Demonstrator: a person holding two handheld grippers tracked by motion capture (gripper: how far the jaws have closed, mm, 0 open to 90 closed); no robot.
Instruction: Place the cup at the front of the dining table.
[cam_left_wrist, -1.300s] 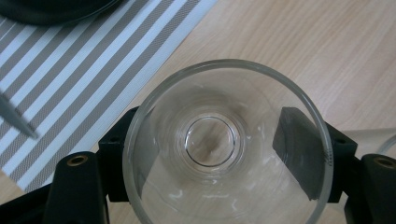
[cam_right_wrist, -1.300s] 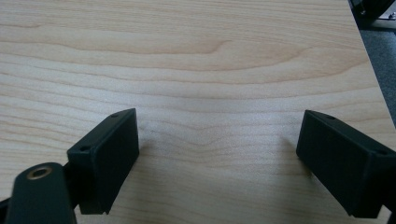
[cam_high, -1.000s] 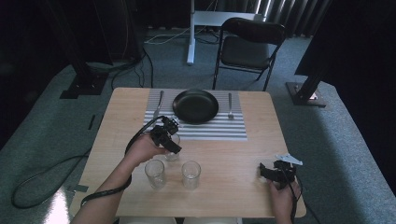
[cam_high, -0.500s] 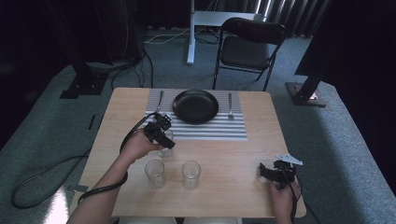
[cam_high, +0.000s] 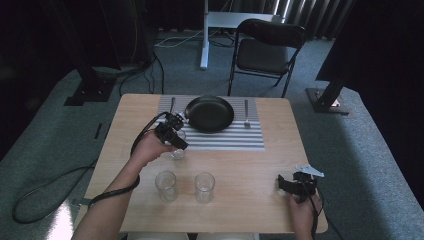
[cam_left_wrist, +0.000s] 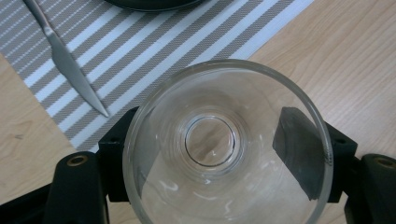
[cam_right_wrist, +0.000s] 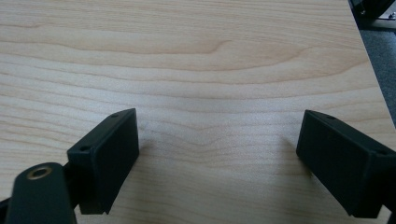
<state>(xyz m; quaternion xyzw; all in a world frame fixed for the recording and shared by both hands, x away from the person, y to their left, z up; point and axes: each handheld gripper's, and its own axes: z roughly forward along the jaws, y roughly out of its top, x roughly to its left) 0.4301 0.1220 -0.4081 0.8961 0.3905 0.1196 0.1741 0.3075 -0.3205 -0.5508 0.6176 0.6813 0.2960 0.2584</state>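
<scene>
Clear glass (cam_left_wrist: 224, 149) sits clamped in my left gripper (cam_high: 172, 137), at eight o'clock of the black pan (cam_high: 209, 113), over the striped mat's (cam_high: 235, 140) edge. Right gripper (cam_high: 295, 184) rests wide, holding nothing. I advise lowering it upright, squarely, well apart from the knife (cam_left_wrist: 70, 65).

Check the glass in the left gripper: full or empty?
Empty. In the left gripper view, the glass shows the wood grain straight through its base, with no liquid, held between the jaws.

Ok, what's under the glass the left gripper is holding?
Through the glass base shows bare wooden table, with the striped placemat edge just beyond. The left gripper pads cover the glass's sides, so I cannot tell whether it is touching down.
</scene>
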